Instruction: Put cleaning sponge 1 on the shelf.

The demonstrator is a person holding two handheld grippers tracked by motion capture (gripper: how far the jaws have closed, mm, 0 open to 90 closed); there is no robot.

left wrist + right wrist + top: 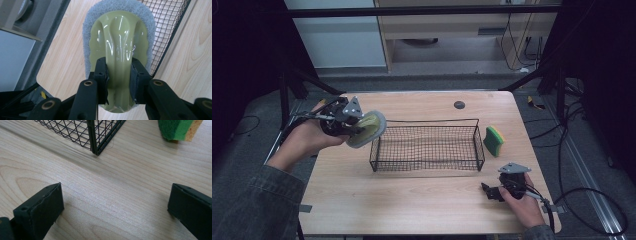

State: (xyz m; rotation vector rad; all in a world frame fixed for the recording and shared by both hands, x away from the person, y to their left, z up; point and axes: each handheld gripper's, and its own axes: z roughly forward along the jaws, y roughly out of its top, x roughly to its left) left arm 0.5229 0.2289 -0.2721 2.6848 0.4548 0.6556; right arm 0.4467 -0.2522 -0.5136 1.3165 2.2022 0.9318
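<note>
My left tongs clamp the glossy olive scrubber handle, its grey mesh pad beside the wire basket. My right tongs rest spread wide on the woodgrain counter.

Your left gripper is black with a grey plate on top, and the scrubber between its jaws has a glossy olive-green handle on a pale grey, fine-meshed pad. Just right of it, the basket is black wire in a small square grid. Right of the basket, the sponge shows dark green over yellow. The table under the basket is light wood with wavy grain. Your right gripper, nearer you than the basket, is black too, its plate grey.
</note>
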